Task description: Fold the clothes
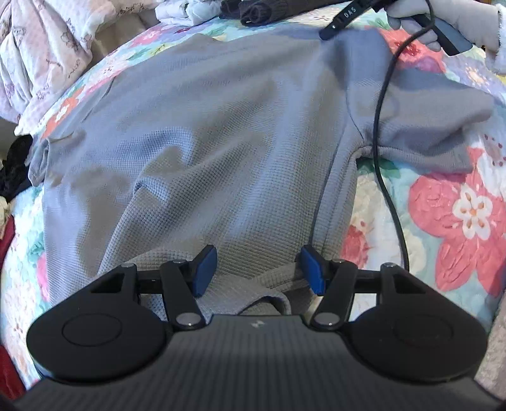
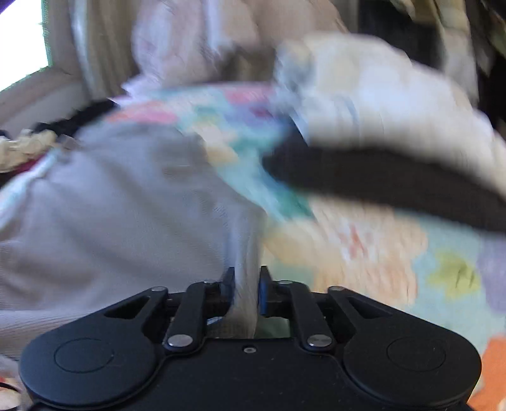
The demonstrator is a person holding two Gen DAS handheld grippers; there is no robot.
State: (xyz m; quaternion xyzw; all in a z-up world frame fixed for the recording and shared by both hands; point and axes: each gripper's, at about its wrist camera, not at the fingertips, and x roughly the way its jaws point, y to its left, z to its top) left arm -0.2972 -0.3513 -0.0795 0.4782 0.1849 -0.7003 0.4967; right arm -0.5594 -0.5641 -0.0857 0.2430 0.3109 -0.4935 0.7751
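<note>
A grey waffle-knit shirt (image 1: pixel 221 132) lies spread and wrinkled on a floral quilt (image 1: pixel 458 215); one short sleeve (image 1: pixel 436 126) sticks out to the right. My left gripper (image 1: pixel 259 268) hovers open over the shirt's near edge, its blue pads (image 1: pixel 205 268) apart with the hem lying loose below them. At the shirt's far right corner a gloved hand holds my right gripper (image 1: pixel 325 33). The blurred right wrist view shows my right gripper (image 2: pixel 247 281) nearly closed, a raised fold of the grey shirt (image 2: pixel 110 205) pinched between its pads.
A black cable (image 1: pixel 379 142) hangs across the sleeve and the quilt (image 2: pixel 363 253). Dark garments (image 1: pixel 259 11) and white ones (image 1: pixel 183 12) are piled at the far edge. Pale printed bedding (image 1: pixel 41 47) is bunched at the left. A blurred white and black heap (image 2: pixel 379 142) lies at the right.
</note>
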